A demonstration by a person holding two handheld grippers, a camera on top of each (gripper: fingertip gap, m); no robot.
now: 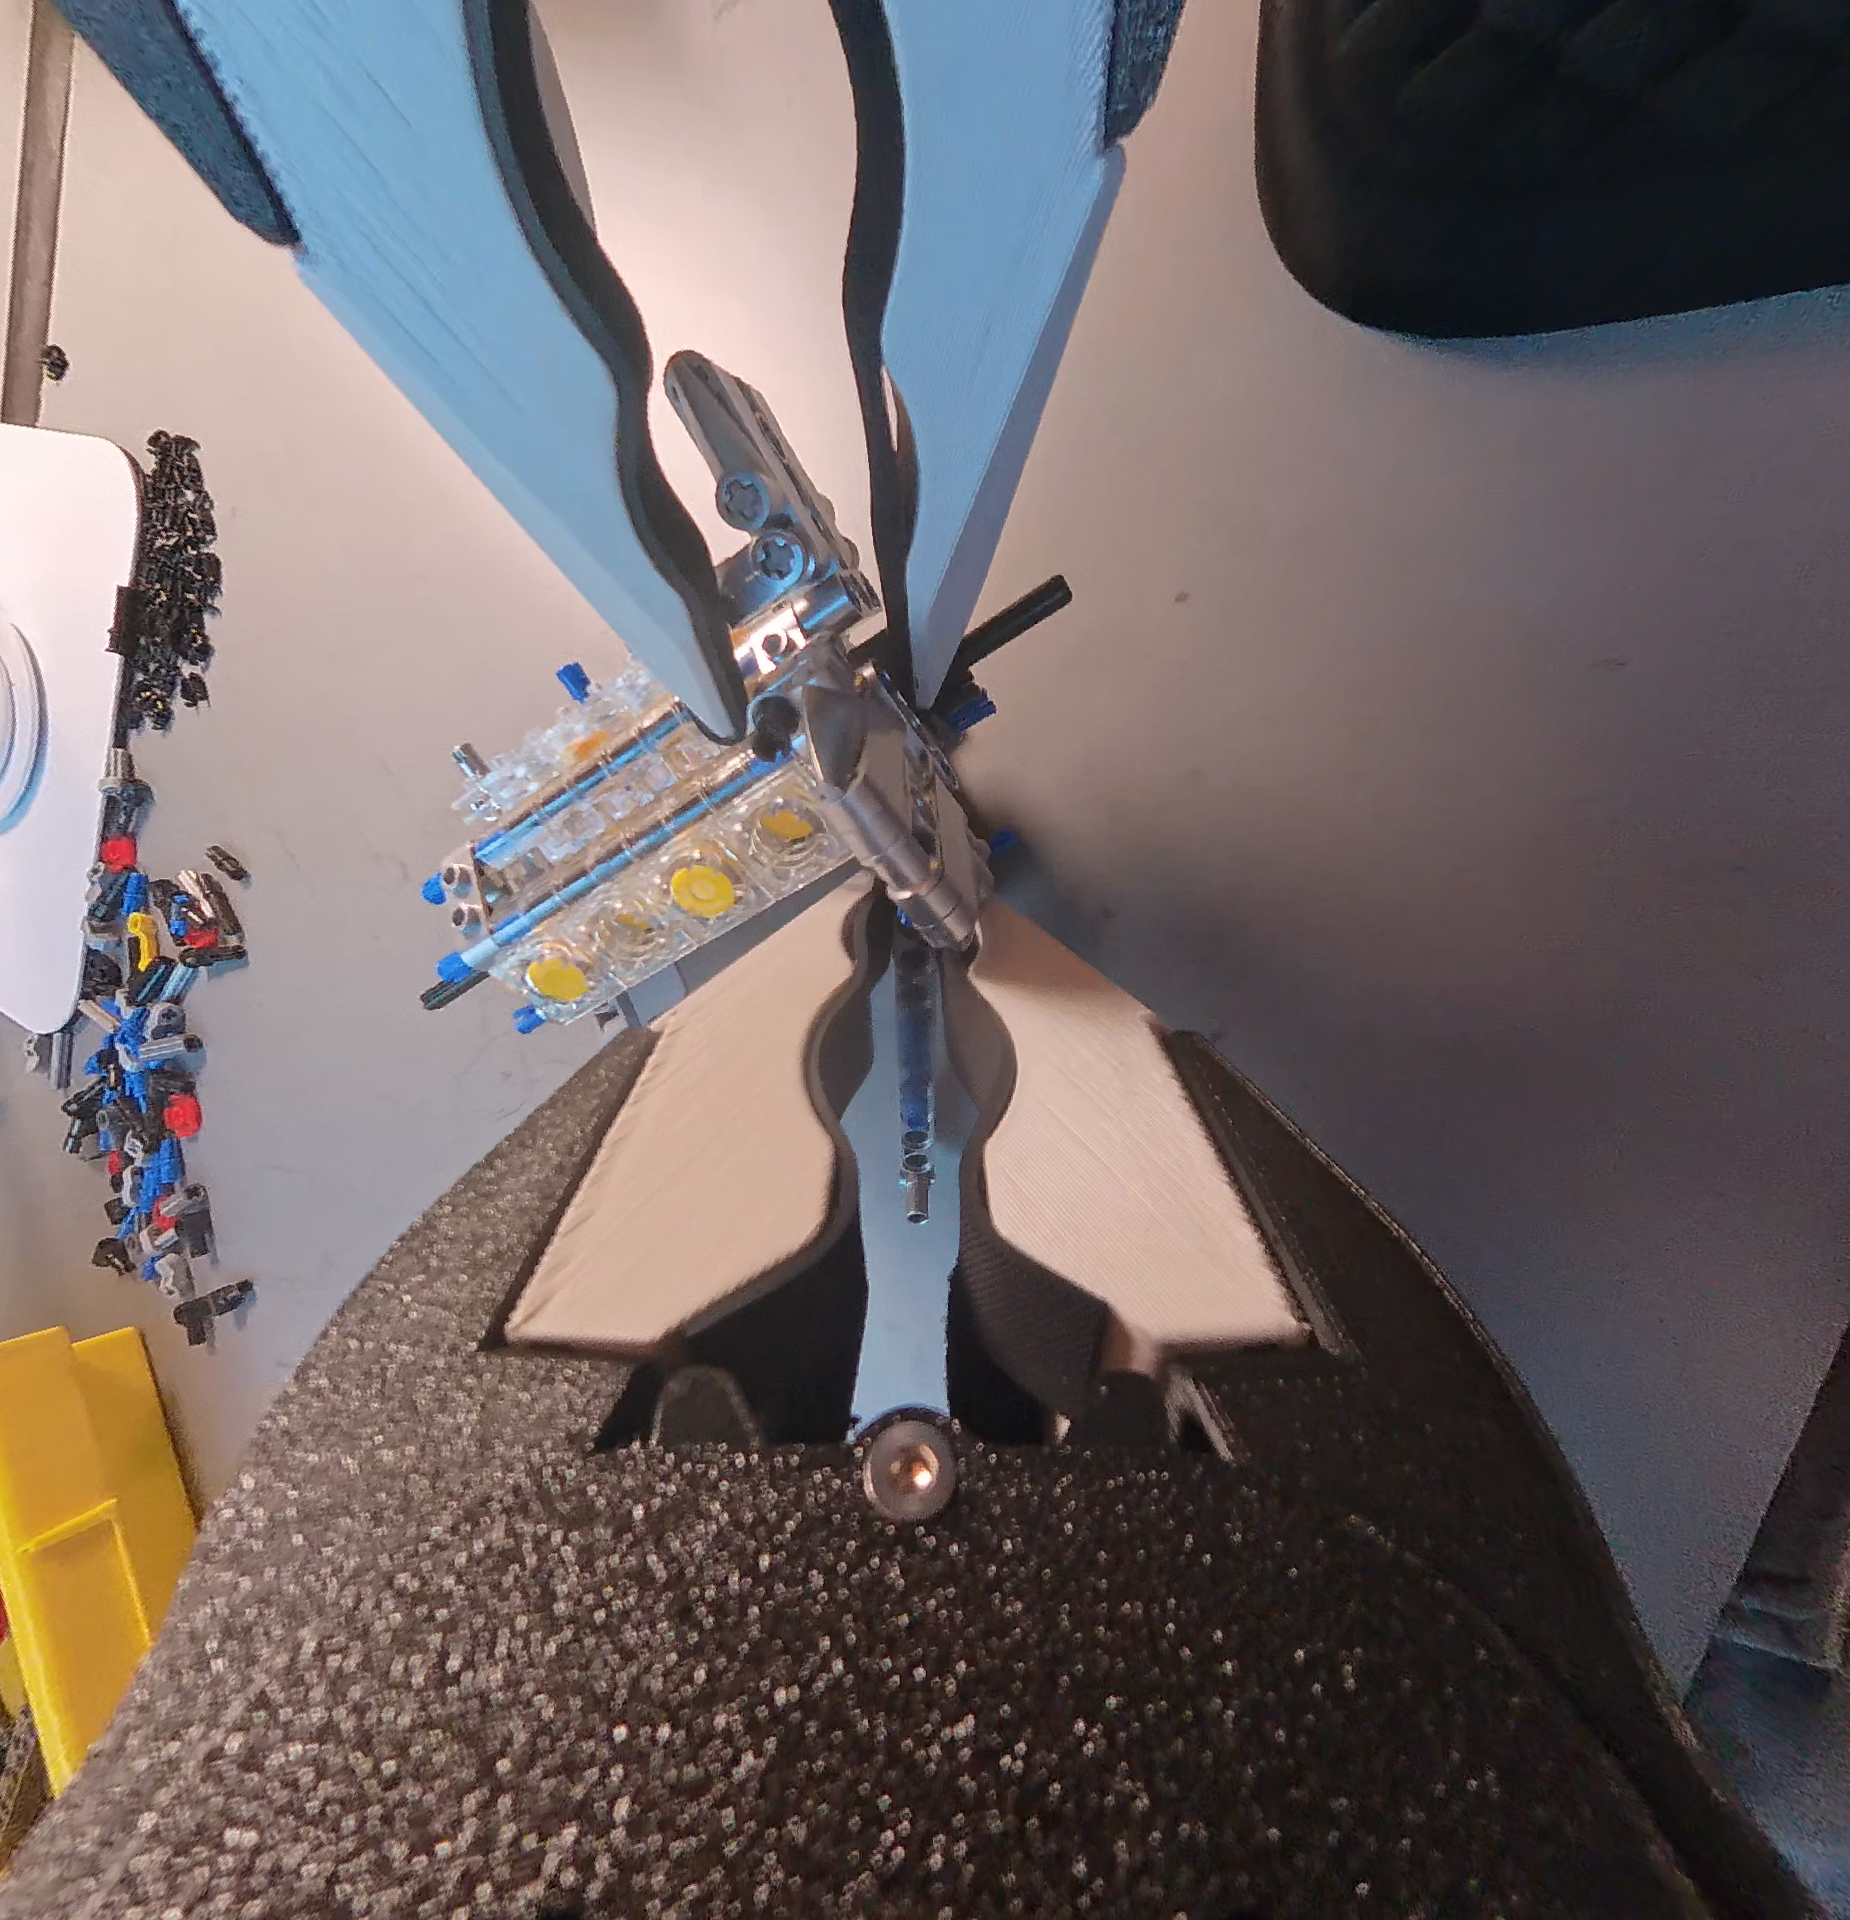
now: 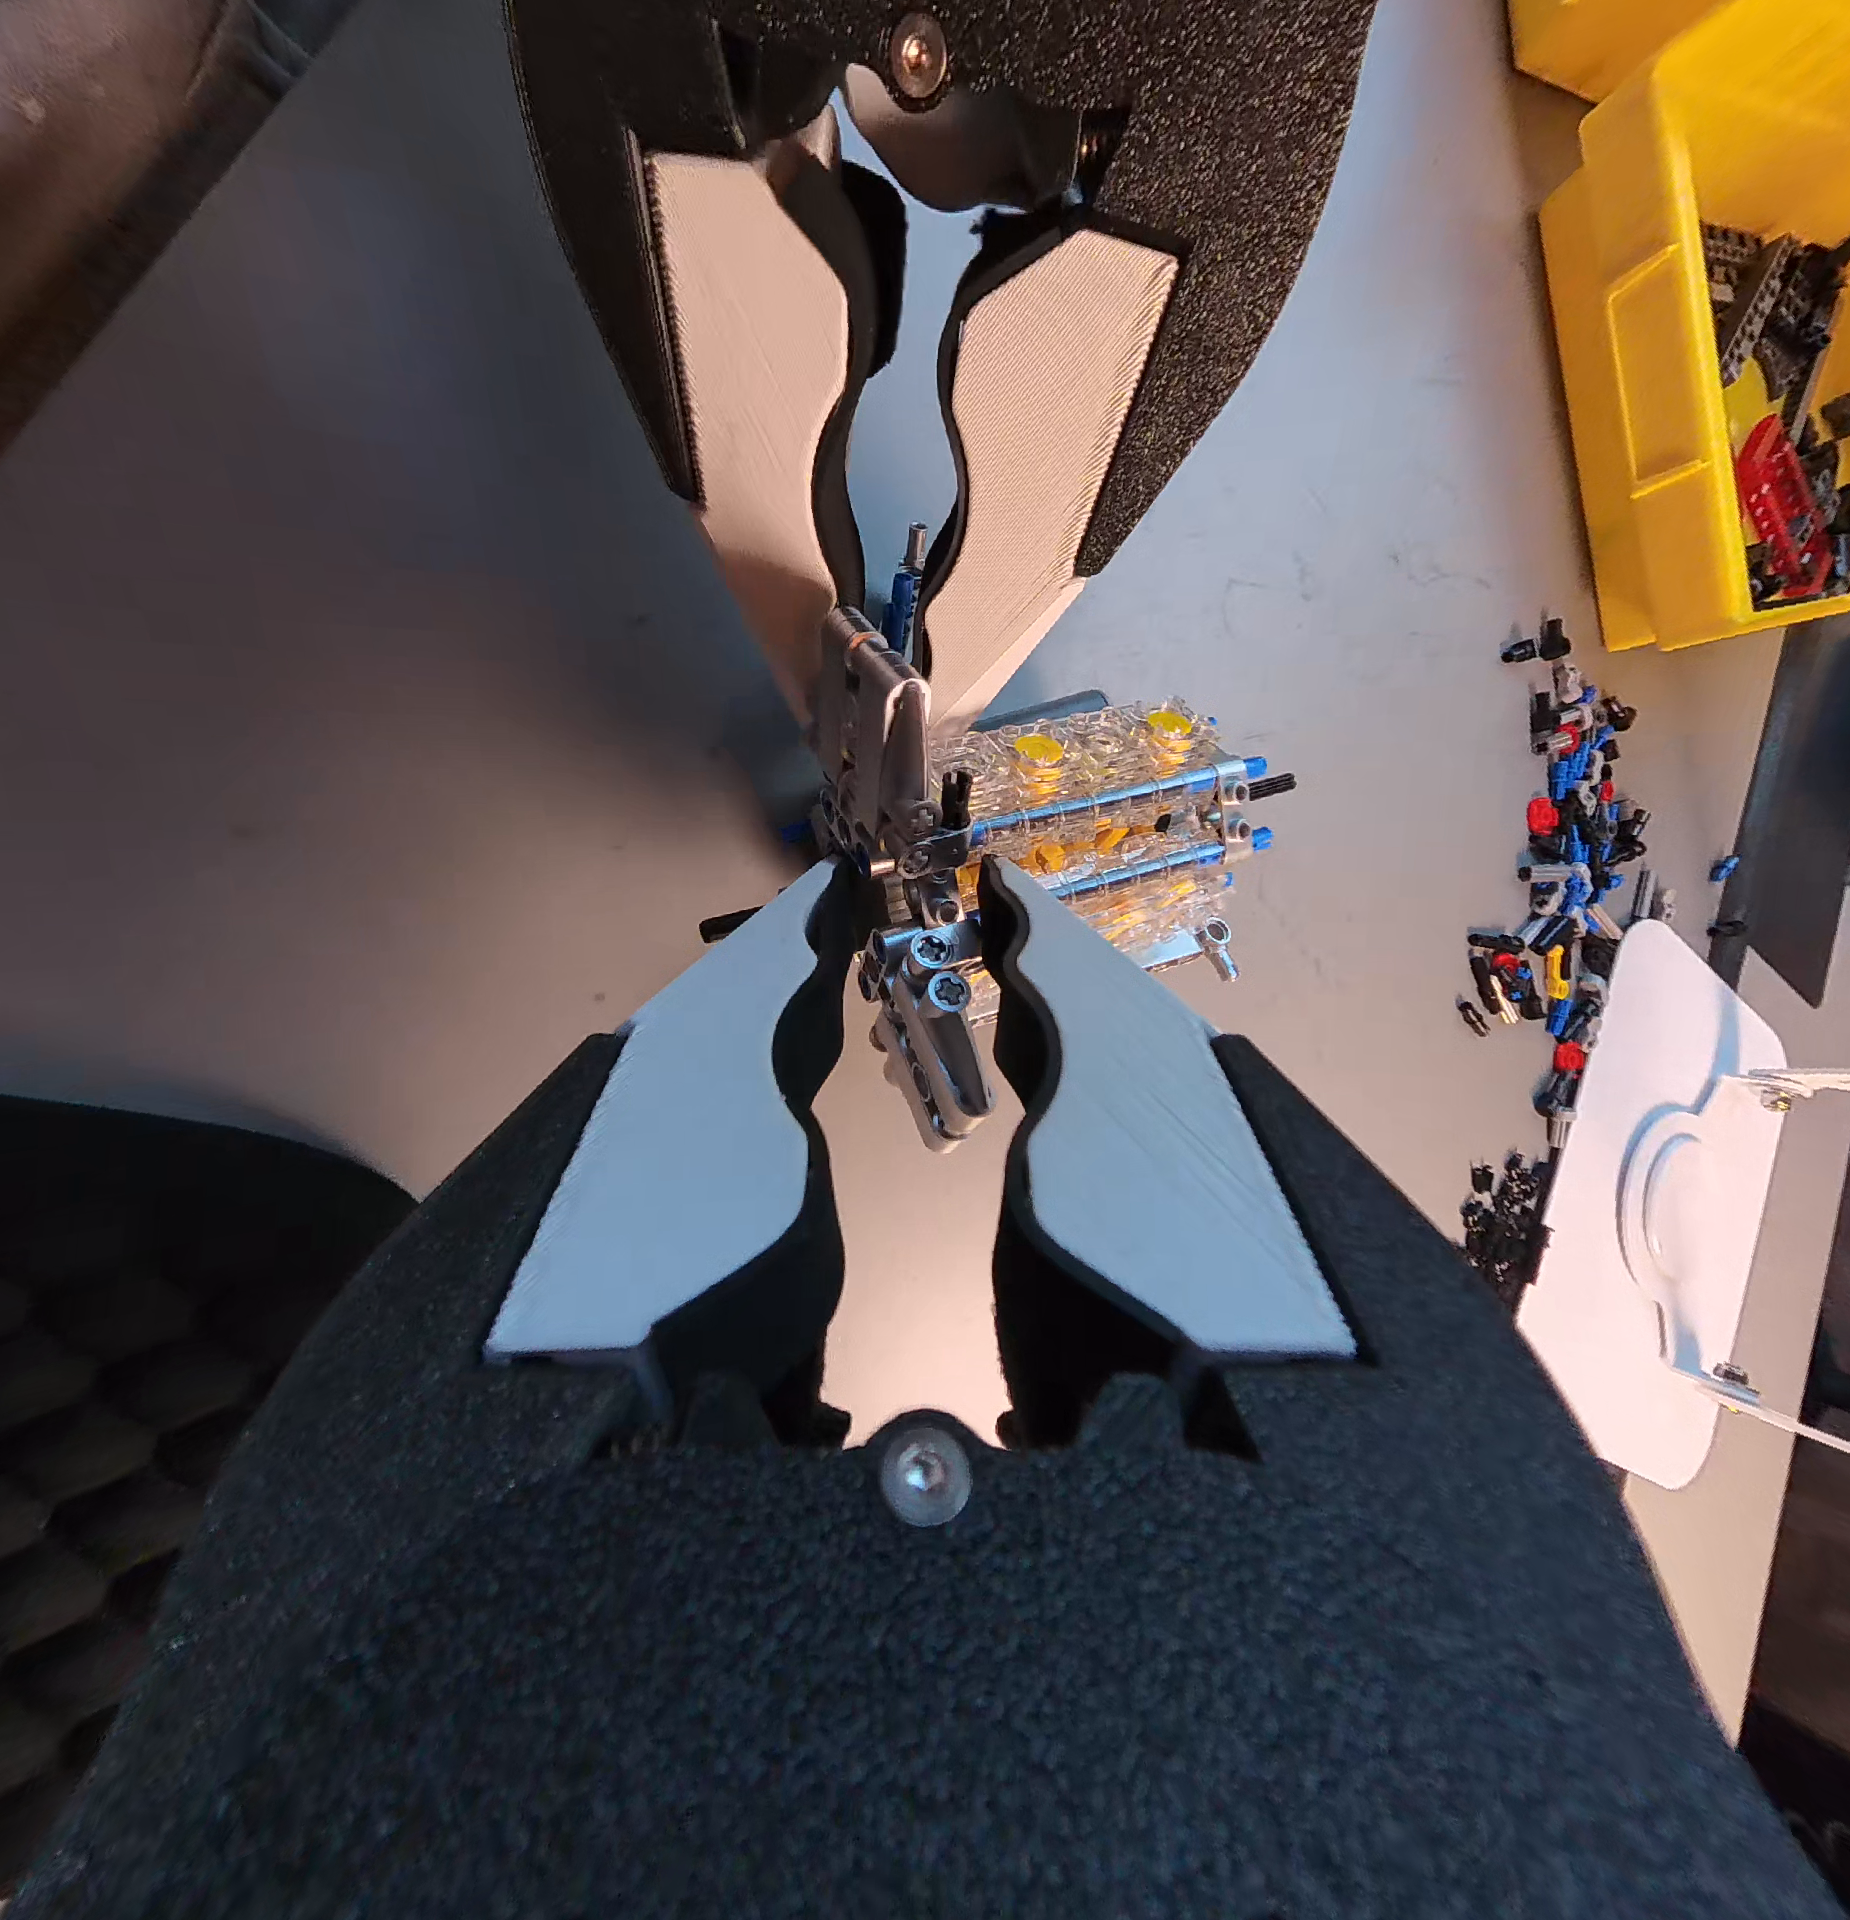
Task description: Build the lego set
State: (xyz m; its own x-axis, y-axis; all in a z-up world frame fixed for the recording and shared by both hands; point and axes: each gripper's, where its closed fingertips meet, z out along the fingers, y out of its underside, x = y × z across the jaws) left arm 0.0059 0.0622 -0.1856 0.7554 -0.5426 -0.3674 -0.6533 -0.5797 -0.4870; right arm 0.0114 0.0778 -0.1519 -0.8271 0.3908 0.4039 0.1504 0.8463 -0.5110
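The left tool (image 1: 916, 914) is clenched on the grey beam end of a brick-built engine model (image 1: 682, 842), its fingers meeting at the model's 5 o'clock side; the right tool (image 2: 916, 883) grips the same grey frame from the opposite side, its fingertips (image 2: 1004, 894) pressed against the beams with a narrow gap left between them; the model, clear blocks with yellow discs and blue pins, hangs between both tools above the pale tabletop (image 1: 1420, 727); whether it touches the surface I cannot tell

The left wrist view shows a thin blue-and-grey axle (image 1: 916, 1070) lying between the left fingers, and a black padded shape (image 1: 1575, 156) at 1 o'clock; the right wrist view shows the open yellow bin (image 2: 1731, 343) with dark and red parts inside at 2 o'clock, seen only as an edge at 8 o'clock in the left view

Both views show the scatter of small loose pieces (image 2: 1565, 862) in black, blue and red, and a white rounded plate (image 2: 1648, 1195) beside it, at 3 to 4 o'clock in the right view and at 9 o'clock in the left
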